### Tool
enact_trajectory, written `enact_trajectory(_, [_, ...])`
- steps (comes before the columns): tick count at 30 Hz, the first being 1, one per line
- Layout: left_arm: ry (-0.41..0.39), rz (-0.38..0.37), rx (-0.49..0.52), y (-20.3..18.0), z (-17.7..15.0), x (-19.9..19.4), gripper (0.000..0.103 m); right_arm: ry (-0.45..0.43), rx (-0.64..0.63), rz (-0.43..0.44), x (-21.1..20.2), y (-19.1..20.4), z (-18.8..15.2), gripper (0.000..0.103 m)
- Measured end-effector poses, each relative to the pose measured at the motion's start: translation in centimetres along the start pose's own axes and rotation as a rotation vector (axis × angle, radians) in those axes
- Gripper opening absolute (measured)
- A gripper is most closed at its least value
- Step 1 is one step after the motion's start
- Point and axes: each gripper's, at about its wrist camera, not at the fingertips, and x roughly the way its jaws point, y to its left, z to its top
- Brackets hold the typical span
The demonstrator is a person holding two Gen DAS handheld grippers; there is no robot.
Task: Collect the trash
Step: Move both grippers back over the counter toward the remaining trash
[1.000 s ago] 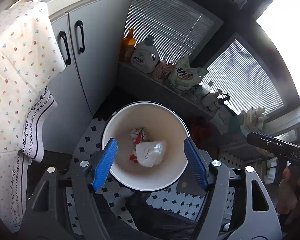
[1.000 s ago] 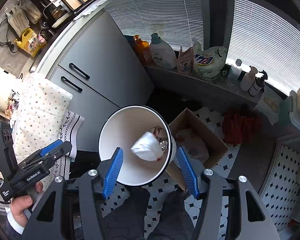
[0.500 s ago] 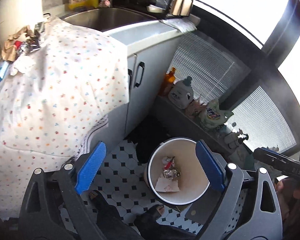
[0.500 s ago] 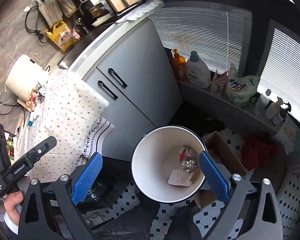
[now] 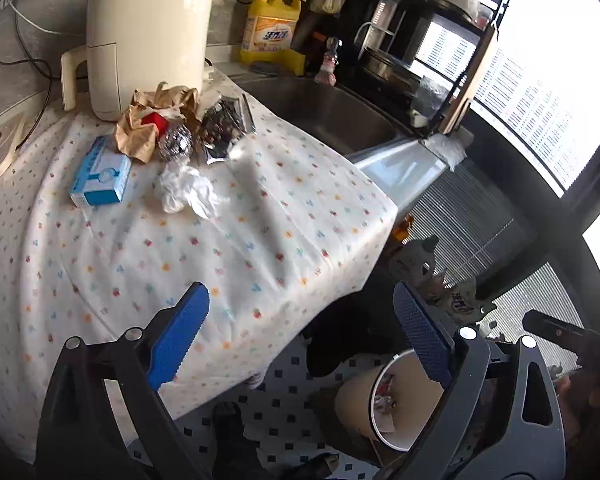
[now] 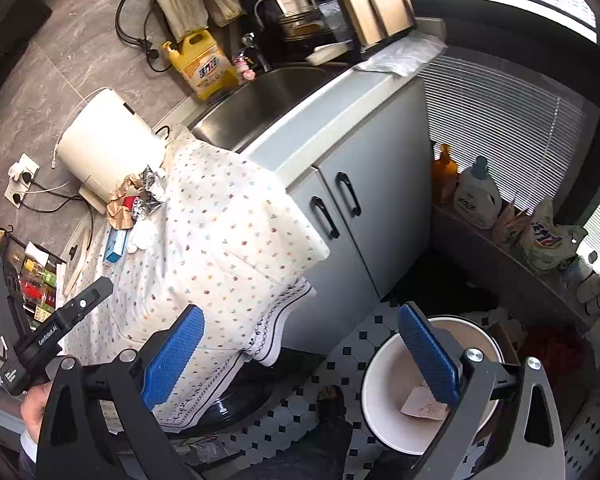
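Note:
Trash lies on the dotted tablecloth [image 5: 236, 248]: a crumpled white tissue [image 5: 186, 192], a foil ball [image 5: 175, 143], brown crumpled paper [image 5: 140, 128], a dark shiny wrapper [image 5: 220, 124] and a blue box [image 5: 100, 174]. My left gripper [image 5: 300, 340] hangs open and empty above the cloth's front edge, well short of the pile. The white bin [image 6: 384, 360] stands on the tiled floor with paper scraps inside; it also shows in the left wrist view as the bin [image 5: 356, 400]. My right gripper [image 6: 300, 350] is open and empty above the floor between table and bin.
A cream kettle [image 5: 140, 36], a yellow detergent jug [image 5: 270, 30], a steel sink [image 5: 332, 108] and a dish rack [image 5: 428, 40] stand behind the cloth. Grey cabinet doors [image 6: 352, 216] and a ledge with bottles [image 6: 476, 196] flank the bin. A shoe [image 5: 228, 420] is on the tiles.
Both grippers have risen and swung away from above the bin toward the table. Both opened wider, and a white wad seen over the bin a second ago now lies inside it.

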Motion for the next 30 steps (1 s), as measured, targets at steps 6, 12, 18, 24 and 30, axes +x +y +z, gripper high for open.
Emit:
enact_trajectory(6, [-0.041, 0.000, -0.019, 5.6, 3.7, 0.4, 0.092, -0.004, -0.023, -0.013, 2.7, 5.4, 2.3, 0.095])
enact_trajectory(12, [-0.059, 0.004, -0.043, 11.0, 7.1, 1.7, 0.089, -0.001, -0.018, -0.019, 5.9, 9.5, 3.5, 0.095])
enact_trajectory(18, [-0.062, 0.000, -0.014, 14.6, 10.0, 3.7, 0.084, -0.010, 0.008, -0.027, 8.7, 12.2, 3.9, 0.095])
enact_trajectory(24, [-0.053, 0.000, -0.029, 17.1, 12.2, 6.3, 0.080, -0.007, 0.044, -0.051, 10.1, 13.1, 4.1, 0.095])
enact_trajectory(30, [-0.014, 0.008, -0.015, 18.4, 13.5, 9.3, 0.069, -0.003, 0.071, -0.084, 10.9, 13.5, 4.4, 0.095])
